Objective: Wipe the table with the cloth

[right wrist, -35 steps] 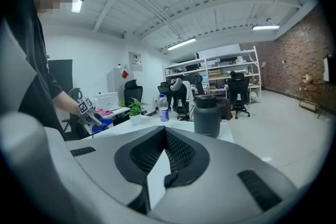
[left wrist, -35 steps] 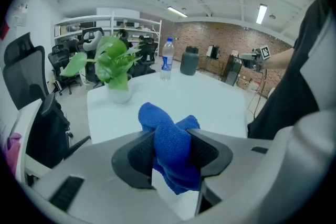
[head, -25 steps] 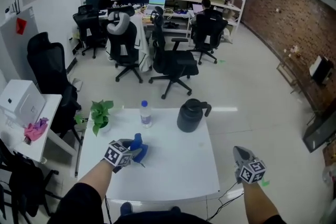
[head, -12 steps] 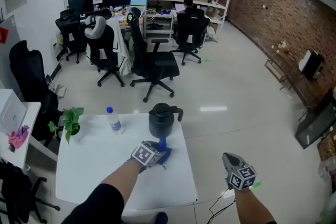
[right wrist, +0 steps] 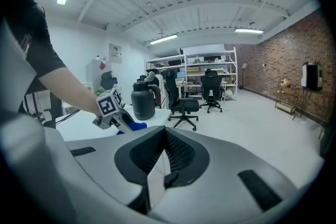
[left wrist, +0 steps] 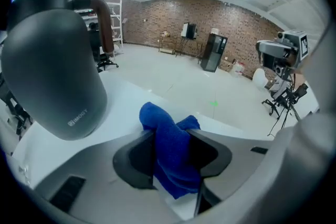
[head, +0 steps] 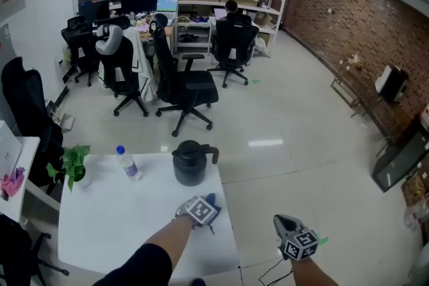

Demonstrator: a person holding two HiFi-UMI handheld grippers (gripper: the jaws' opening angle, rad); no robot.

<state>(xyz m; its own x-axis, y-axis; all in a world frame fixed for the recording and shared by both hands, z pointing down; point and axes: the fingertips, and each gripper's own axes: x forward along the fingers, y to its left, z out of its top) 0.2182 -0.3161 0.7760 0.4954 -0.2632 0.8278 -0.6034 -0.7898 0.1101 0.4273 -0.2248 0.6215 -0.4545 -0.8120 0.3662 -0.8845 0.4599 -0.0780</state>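
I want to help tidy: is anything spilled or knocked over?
No. The jug, bottle and plant stand upright on the table, no spill shows, and the cloth is only bunched up.

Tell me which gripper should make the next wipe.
Left. The left gripper is over the table, its jaws just tightened on the cloth. The right gripper is empty, off the table's edge, over the floor.
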